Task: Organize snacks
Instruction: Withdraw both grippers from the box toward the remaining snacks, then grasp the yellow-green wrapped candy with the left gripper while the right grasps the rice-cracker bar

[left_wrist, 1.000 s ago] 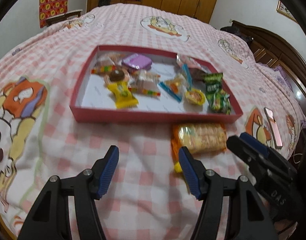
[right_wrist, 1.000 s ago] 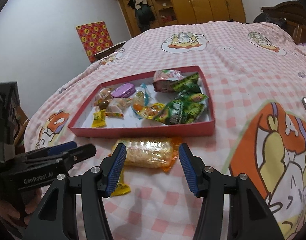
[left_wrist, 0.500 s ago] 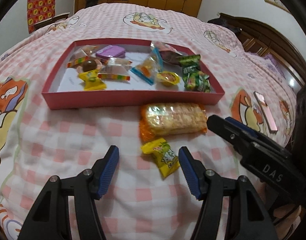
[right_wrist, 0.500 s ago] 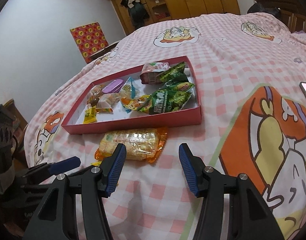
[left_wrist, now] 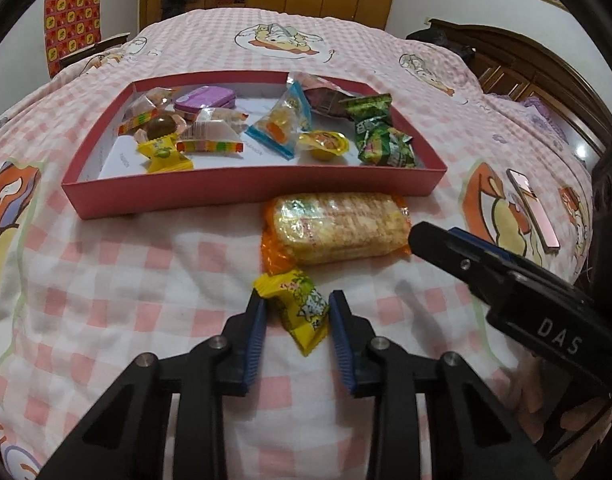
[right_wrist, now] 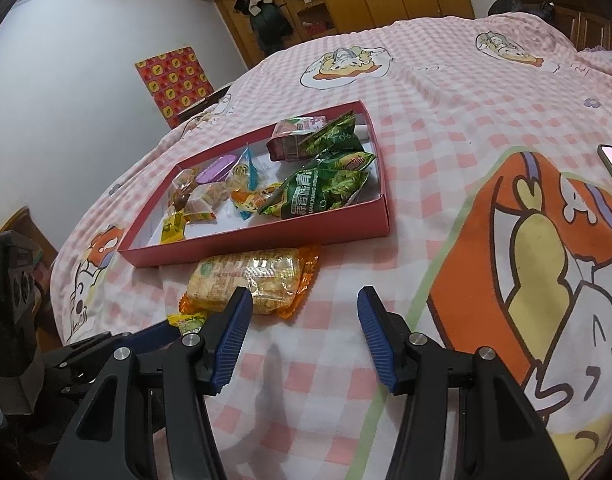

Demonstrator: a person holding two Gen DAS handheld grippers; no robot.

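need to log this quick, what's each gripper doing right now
Left gripper: jaws have just closed on the yellow candy lying on the bed.
Right gripper: open, holding nothing, beside the cracker pack.

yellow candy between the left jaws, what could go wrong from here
1. The left gripper has just been closing on the yellow candy, but it sits askew between the jaws, so it may slip or twist on lifting.
2. The cracker pack touches the candy's far end and could get dragged.
3. The right gripper hangs close beside the pack, so the two tools may bump on the way to the red box.
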